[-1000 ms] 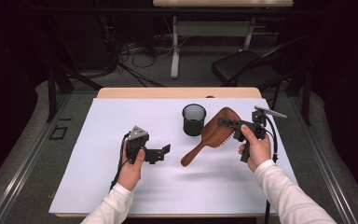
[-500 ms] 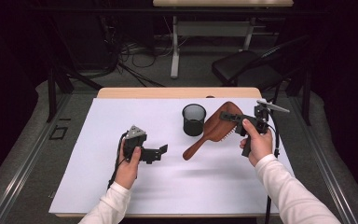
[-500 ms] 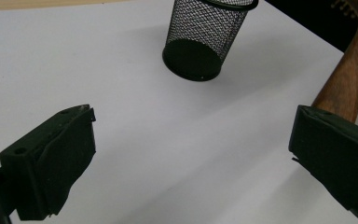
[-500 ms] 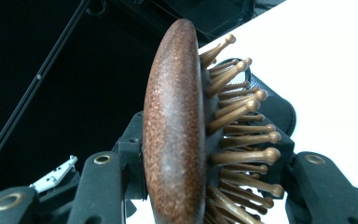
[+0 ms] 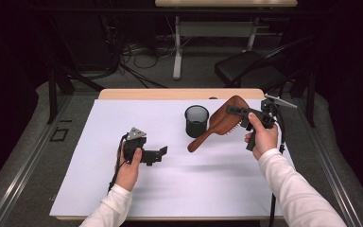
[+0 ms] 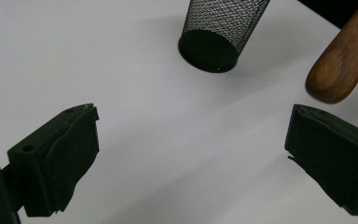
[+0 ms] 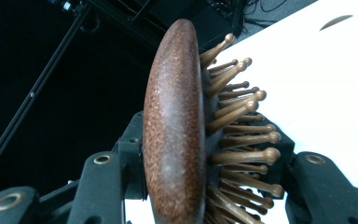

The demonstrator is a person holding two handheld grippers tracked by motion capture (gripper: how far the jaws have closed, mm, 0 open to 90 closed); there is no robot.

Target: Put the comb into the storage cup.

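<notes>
1. Two grippers are at work in the high view. The right gripper (image 5: pixel 238 113) holds a wooden hairbrush (image 5: pixel 220 125) by its paddle head at the far right of the white worktop (image 5: pixel 94 189), the handle slanting down to the near left, its tip close to the sheet, whether touching I can't tell. A black mesh cup (image 5: pixel 196 121) stands upright just left of the brush. I'd judge the step in hand to be carrying the brush toward that cup; the next move calls for raising the brush, swinging the handle end over the rim and lowering it in without knocking the cup. The left gripper (image 5: pixel 159 154) rests low over the worktop at the near left, well apart from both.

2. In the left gripper view its fingers (image 6: pixel 58 158) stand wide apart with only bare worktop between them; they hold and touch nothing. Beyond them the mesh cup (image 6: pixel 216 32) stands at the far side, and the rounded end of the brush handle (image 6: pixel 342 65) hangs to the right of it, apart from the cup.

3. In the right gripper view the fingers (image 7: pixel 102 186) are clamped on the brush head (image 7: pixel 175 130): one presses the smooth wooden back, the other sits against the bristle side, among the ball-tipped pins (image 7: pixel 242 135). The grip looks firm, with the head seen edge-on.
</notes>
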